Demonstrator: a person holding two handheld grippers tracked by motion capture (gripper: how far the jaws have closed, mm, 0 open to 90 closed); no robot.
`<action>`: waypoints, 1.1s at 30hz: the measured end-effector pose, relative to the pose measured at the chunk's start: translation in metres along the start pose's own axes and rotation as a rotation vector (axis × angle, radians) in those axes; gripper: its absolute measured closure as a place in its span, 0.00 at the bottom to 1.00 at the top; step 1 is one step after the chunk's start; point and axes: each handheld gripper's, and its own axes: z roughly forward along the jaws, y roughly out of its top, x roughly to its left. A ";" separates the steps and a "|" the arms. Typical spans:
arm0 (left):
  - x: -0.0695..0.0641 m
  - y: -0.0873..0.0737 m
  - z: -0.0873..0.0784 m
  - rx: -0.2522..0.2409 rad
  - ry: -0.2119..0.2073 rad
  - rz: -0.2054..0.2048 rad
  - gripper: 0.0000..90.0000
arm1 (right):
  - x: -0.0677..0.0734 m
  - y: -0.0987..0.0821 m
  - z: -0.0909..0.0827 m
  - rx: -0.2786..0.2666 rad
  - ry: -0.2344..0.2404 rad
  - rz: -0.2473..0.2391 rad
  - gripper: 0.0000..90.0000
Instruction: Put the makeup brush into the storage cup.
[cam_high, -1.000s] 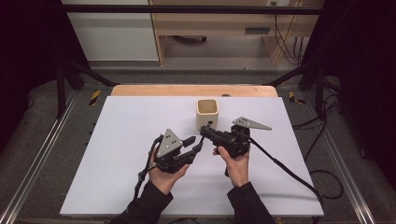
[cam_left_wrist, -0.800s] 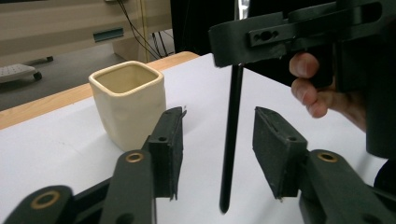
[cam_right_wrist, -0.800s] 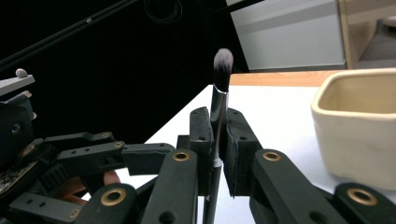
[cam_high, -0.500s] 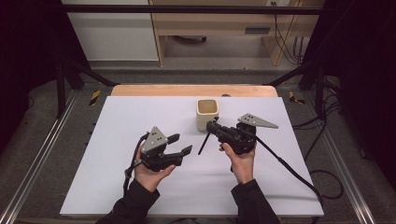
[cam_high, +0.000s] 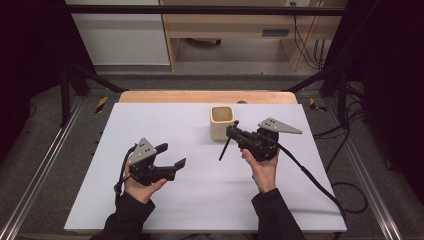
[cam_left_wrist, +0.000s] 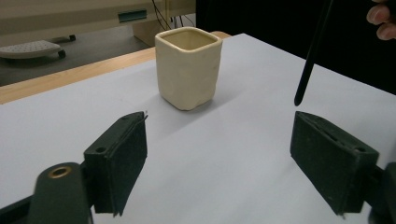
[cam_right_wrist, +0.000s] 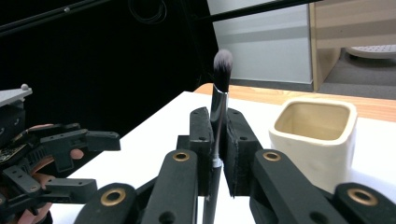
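High view
- Table (cam_high: 200, 200): white top with a wooden strip along the far edge.
- Cup (cam_high: 222, 121): cream, square-mouthed ceramic, upright near the far middle of the table.
- Right hand-held gripper (cam_high: 235, 134): held just right of the cup, pointing left toward it; jaws clamped on a makeup brush (cam_high: 226, 148).
- Makeup brush: dark handle slants down and to the left from the jaws, its lower end above the table, just in front of the cup and clear of it.
- Left hand-held gripper (cam_high: 171, 155): well to the left of the cup, nearer the person; jaws apart with nothing between them. They have just been opening.
- Hands: one grips each tool from below, dark sleeves entering from the bottom edge.

Left gripper view
- Left hand-held gripper (cam_left_wrist: 217, 161): two black padded jaws stand wide, bare white table between them.
- Cup (cam_left_wrist: 188, 67): beyond the jaws, upright, empty as far as the rim shows.
- Makeup brush (cam_left_wrist: 310, 58): thin dark handle hangs at the upper right, its tip above the table and near the right-hand jaw, not touching it.
- Fingers (cam_left_wrist: 384, 21): a few fingertips at the top right corner.

Right gripper view
- Right hand-held gripper (cam_right_wrist: 218, 144): pads pressed together on the brush's metal ferrule.
- Makeup brush (cam_right_wrist: 219, 102): upright between the pads, dark soft bristles on top, handle running down out of sight.
- Cup (cam_right_wrist: 317, 140): to the right, close by, mouth open upward.
- Left hand-held gripper (cam_right_wrist: 70, 163): at the far left, jaws parted.
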 end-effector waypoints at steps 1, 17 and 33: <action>0.002 -0.002 -0.002 -0.007 0.004 0.005 0.18 | 0.000 0.001 -0.001 0.000 -0.003 0.003 0.92; 0.038 -0.034 -0.035 -0.020 0.126 0.006 0.12 | -0.010 0.012 -0.003 -0.014 -0.051 -0.032 0.92; 0.054 -0.054 -0.049 -0.003 0.181 -0.005 0.08 | -0.014 0.032 0.011 -0.039 -0.099 -0.069 0.92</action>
